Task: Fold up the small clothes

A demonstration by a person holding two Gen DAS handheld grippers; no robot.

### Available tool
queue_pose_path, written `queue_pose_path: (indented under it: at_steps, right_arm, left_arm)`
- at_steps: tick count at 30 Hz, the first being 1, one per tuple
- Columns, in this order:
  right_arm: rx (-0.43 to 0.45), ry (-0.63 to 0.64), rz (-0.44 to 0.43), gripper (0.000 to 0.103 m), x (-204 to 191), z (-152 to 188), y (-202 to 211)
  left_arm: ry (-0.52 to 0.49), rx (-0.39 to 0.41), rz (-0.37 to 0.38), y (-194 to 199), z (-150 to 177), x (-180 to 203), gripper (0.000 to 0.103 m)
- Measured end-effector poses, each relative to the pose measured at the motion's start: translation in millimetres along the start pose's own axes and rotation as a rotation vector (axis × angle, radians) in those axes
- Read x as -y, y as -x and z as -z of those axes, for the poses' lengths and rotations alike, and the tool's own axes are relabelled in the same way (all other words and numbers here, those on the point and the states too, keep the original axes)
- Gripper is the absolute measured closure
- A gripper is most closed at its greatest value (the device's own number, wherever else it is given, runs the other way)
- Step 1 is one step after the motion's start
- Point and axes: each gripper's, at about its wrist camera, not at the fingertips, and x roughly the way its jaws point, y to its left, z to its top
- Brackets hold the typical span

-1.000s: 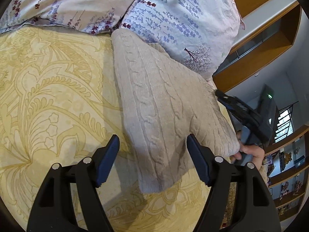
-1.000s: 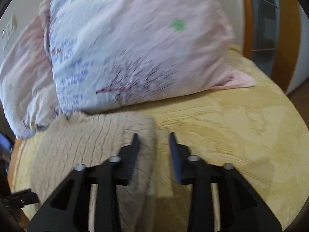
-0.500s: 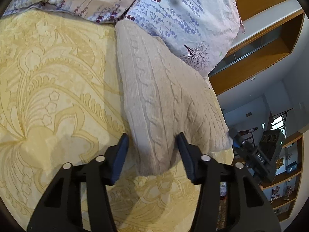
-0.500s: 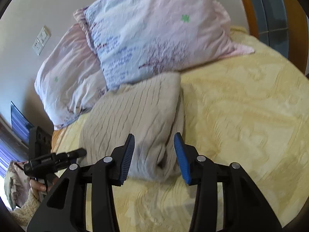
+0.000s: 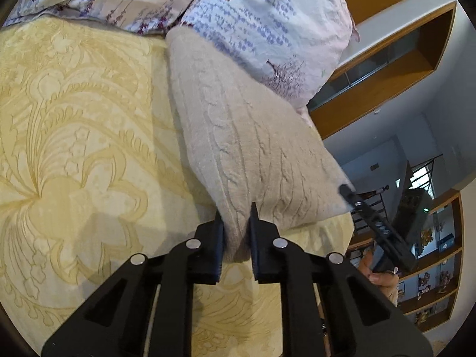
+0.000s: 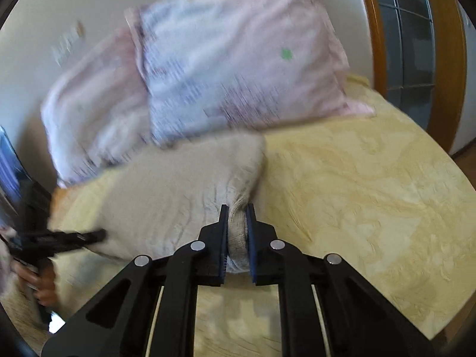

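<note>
A beige knit sweater [image 5: 238, 136] lies on a bed with a yellow flowered bedspread [image 5: 74, 136]. Its far end touches the flowered pillows [image 5: 267, 20] at the head of the bed.

The left claw [image 5: 236, 220] has just been closing, and its jaws now pinch the near left corner of the sweater. The cloth bunches up between the two black fingers [image 5: 215, 247]. Off to the right of this view, a hand [image 5: 382, 275] holds the other claw at the sweater's other corner.

In the right wrist view the picture is blurry. The left claw [image 6: 89, 236] shows at the left, at the sweater's [image 6: 166, 184] edge. The right claw [image 6: 237, 217] has just been closing too. It squeezes a thick fold of the sweater's near right corner tight between its blue pads [image 6: 252, 238]. The bedspread [image 6: 372, 184] spreads out to the right.
</note>
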Motion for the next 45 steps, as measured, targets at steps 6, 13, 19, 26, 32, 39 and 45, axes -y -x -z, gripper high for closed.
queue_pose_path:
  at_steps: [6,13,19,26,32,39,45]
  right_arm:
    - [-0.059,-0.056,-0.006,0.091,13,14,-17]
    - [-0.023,-0.202,-0.162,0.040,31,-19,-1]
    - [-0.117,-0.319,-0.231,0.040,46,-58,-51]
    - [-0.190,-0.402,-0.252,0.054,55,-65,-95]
    - [-0.146,-0.324,-0.241,0.092,41,-67,-96]
    - [0.061,-0.081,-0.112,0.094,6,-91,-61]
    - [0.012,-0.067,0.043,0.100,20,-91,-81]
  left_arm:
    - [0.009,-0.014,-0.019,-8,4,-6,0.087]
    - [-0.030,0.013,-0.036,8,-8,8,0.042]
    - [0.013,0.036,-0.081,5,-40,8,0.031]
    - [-0.016,0.044,-0.214,-16,-59,13,0.026]
    - [-0.059,0.067,-0.280,-23,-62,17,0.023]
    - [-0.076,0.075,-0.296,-26,-62,18,0.022]
    - [-0.066,0.068,-0.282,-29,-63,17,0.022]
